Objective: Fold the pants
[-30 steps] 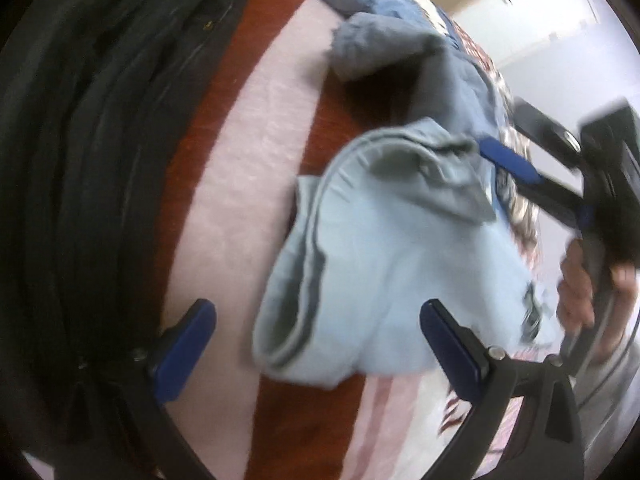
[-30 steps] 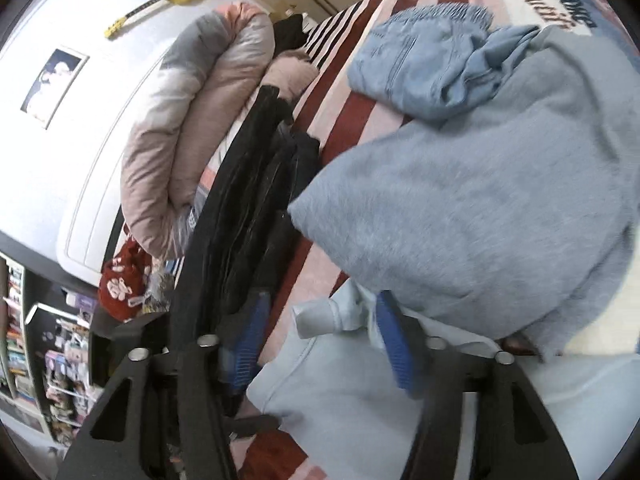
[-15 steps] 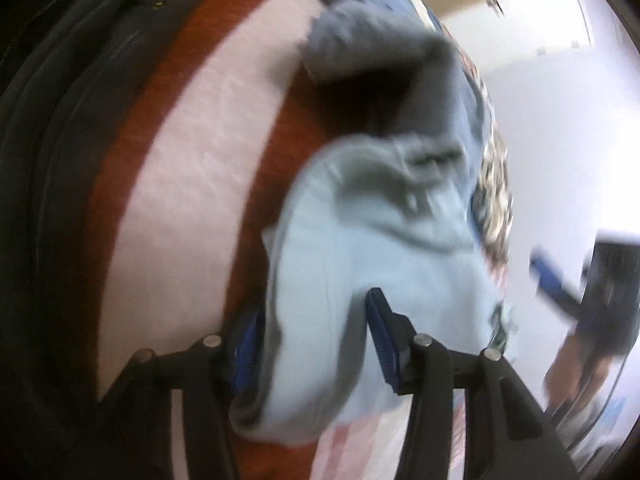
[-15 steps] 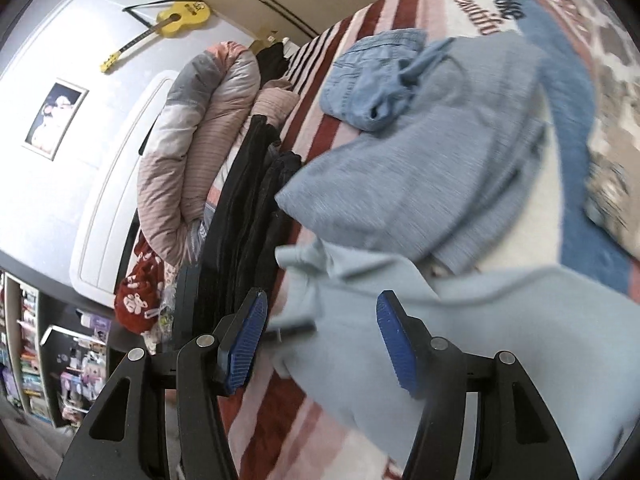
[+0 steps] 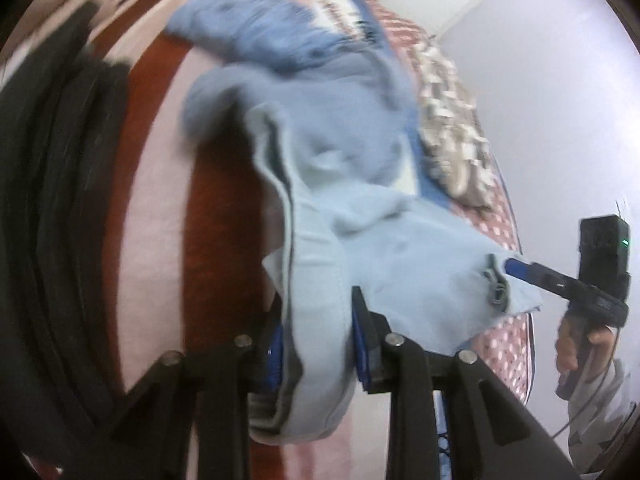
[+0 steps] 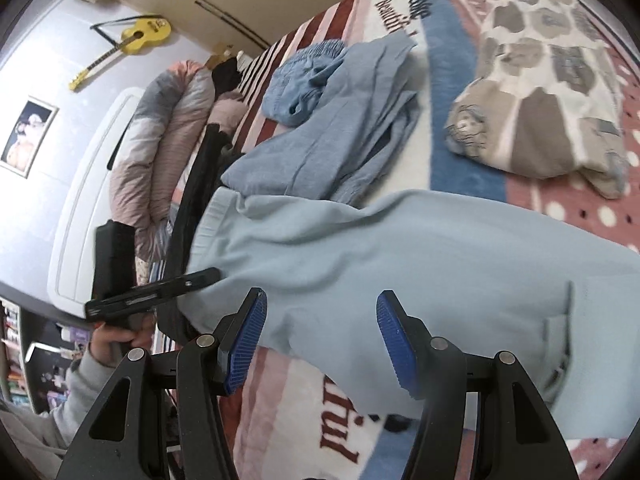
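Note:
Light blue pants lie across the striped bed blanket. In the left wrist view my left gripper has its jaws closing on the bunched waistband, which fills the gap between the blue pads and hangs below them. The right wrist view shows the pants stretched out, with the left gripper at the waistband end. My right gripper stands open just above the cloth's near edge, pads apart and pinching nothing. From the left wrist view its blue tip sits against the pants' far corner.
Behind the pants lie a grey-blue garment, denim shorts and a patterned folded cover. Black clothes and a rolled duvet line the bed's left side. A person's hand grips the left tool.
The left jaws went from wide open to closed around the waistband and rose with it. The right gripper slid away along the pants, which now lie stretched between the two.

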{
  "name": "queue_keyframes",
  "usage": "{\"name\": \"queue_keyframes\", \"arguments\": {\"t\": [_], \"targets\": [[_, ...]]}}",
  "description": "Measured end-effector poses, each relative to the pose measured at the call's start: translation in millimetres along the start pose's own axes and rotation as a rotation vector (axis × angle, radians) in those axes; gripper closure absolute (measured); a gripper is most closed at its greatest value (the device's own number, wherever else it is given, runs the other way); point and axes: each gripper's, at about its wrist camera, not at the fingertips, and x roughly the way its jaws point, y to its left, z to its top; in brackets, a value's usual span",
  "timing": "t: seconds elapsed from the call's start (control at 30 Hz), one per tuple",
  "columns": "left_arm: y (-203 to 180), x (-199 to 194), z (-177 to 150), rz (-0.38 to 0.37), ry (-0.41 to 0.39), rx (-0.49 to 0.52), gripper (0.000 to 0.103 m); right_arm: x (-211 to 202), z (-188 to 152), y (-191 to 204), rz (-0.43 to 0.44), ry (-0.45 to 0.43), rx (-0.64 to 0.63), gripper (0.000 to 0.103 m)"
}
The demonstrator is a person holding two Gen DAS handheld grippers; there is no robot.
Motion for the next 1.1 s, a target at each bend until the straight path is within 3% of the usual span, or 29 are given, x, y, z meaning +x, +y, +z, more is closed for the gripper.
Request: {"name": "queue_keyframes", "arguments": {"t": [0.2,0.4,0.5,0.63,0.7,0.87,1.1], "targets": [[-95.8,-10.8,15.7,-0.017,-0.043,0.126,0.079,-43.3,-3.7,-23.8,-0.041,-0.056,0.0,0.049],[-190.9,8.2,16.4,-0.043,-0.041,0.193,0.079,-100.5,-17.0,-75.5,-0.198,-0.098,-0.009,0.049],[-228.3,38.0,13.7,0.027,-0.007,0.216,0.079,-118.5,-24.0,-99.8,-0.253,-0.085,-0.026,0.049],[-247.8,81.9,3.8,0.109,0.044,0.244,0.079,-135.3,-33.6,-126.0,-0.222,-0.092,-0.017,0.049],[-254.1,100.0,0.6,0.085,0.068,0.234,0.079,-136.7,-36.3,-133.4,-0.222,-0.091,-0.017,0.049],[-274.6,109.2,-0.3,0.101,0.08,0.25,0.079,-138.1,-43.1,-155.8,-0.216,-0.088,0.019,0.049],[-262.5,107.4,10.0,0.118,0.081,0.216,0.079,-130.6,-44.6,-165.6,-0.275,-0.048,-0.015,0.049]]}}
